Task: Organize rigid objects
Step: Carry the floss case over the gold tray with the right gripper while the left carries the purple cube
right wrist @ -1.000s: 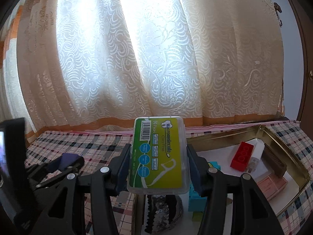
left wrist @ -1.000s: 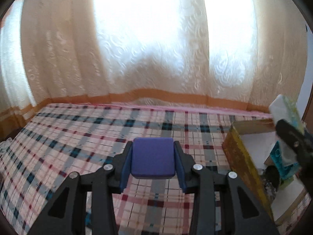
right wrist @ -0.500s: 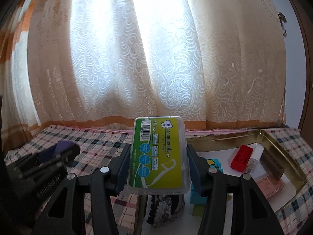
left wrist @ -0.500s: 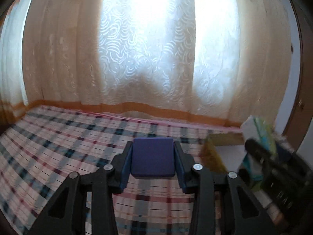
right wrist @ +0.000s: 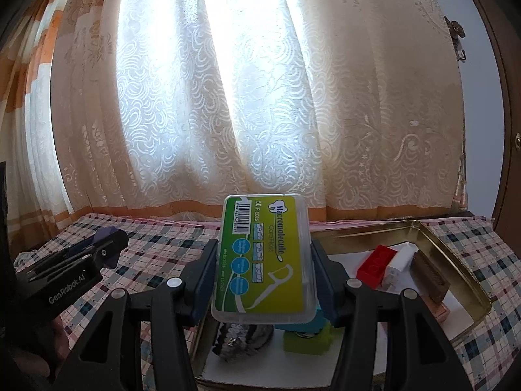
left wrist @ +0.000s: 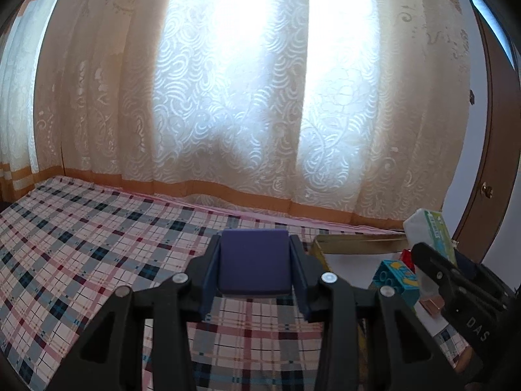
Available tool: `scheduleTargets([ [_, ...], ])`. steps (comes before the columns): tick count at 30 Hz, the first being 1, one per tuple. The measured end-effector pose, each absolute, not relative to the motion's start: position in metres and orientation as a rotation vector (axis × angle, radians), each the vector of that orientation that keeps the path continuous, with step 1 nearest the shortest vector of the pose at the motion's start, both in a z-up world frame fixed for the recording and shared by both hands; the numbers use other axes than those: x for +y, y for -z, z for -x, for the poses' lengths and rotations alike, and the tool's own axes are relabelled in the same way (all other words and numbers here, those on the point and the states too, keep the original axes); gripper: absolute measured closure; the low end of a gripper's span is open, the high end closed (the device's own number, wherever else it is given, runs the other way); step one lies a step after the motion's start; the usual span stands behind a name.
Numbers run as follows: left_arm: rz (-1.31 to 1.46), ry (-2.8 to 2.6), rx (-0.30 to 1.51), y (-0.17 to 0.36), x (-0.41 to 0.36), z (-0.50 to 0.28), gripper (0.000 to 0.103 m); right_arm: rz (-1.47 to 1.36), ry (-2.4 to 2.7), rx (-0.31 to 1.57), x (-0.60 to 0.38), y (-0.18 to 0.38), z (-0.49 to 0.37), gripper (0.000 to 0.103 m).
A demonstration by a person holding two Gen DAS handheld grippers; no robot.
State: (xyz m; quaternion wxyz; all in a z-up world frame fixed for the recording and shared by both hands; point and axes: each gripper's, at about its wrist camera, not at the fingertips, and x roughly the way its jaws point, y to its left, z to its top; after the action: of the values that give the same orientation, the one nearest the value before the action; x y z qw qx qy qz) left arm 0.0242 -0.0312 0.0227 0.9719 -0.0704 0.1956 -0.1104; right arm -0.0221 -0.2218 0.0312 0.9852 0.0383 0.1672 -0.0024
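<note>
The left claw (left wrist: 254, 268) is clamped on one dark blue, flat, squarish plastic block (left wrist: 254, 262), its broad face turned to the camera, held above the plaid-covered bed (left wrist: 97, 247). The right claw (right wrist: 263, 262) grips one clear plastic dental floss box with a green and yellow label (right wrist: 263, 255) by its long sides; its long axis runs away from the camera toward the curtain (right wrist: 260, 97), and it tilts slightly to the right at the top. It hangs over the near edge of a single gold metal tray (right wrist: 456, 254) lined with white paper. In the tray lie one red toy brick (right wrist: 376, 265), one white block (right wrist: 400, 262), one brown comb-like piece (right wrist: 429, 277), one teal brick (left wrist: 395, 277), one lime-green block (right wrist: 307, 342) and one sequinned item (right wrist: 244, 339).
</note>
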Motion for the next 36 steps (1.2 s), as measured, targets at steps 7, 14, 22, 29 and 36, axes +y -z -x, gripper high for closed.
scheduleTargets([
  [7, 0.131, 0.225, 0.379, -0.027, -0.045, -0.016, 0.064, -0.097, -0.001, 0.323, -0.238, -0.033, 0.031, 0.046],
  [14, 0.120, 0.221, 0.377, -0.030, -0.055, -0.013, 0.064, -0.124, 0.004, 0.323, -0.257, -0.032, 0.036, 0.046],
  [22, 0.088, 0.249, 0.371, -0.033, -0.080, -0.008, 0.064, -0.151, 0.087, 0.300, -0.296, -0.035, 0.047, 0.046],
  [29, 0.061, 0.279, 0.381, -0.032, -0.108, -0.007, 0.064, -0.189, 0.156, 0.288, -0.335, -0.037, 0.056, 0.046],
  [36, 0.029, 0.320, 0.385, -0.032, -0.139, -0.003, 0.064, -0.211, 0.212, 0.283, -0.363, -0.038, 0.057, 0.046],
])
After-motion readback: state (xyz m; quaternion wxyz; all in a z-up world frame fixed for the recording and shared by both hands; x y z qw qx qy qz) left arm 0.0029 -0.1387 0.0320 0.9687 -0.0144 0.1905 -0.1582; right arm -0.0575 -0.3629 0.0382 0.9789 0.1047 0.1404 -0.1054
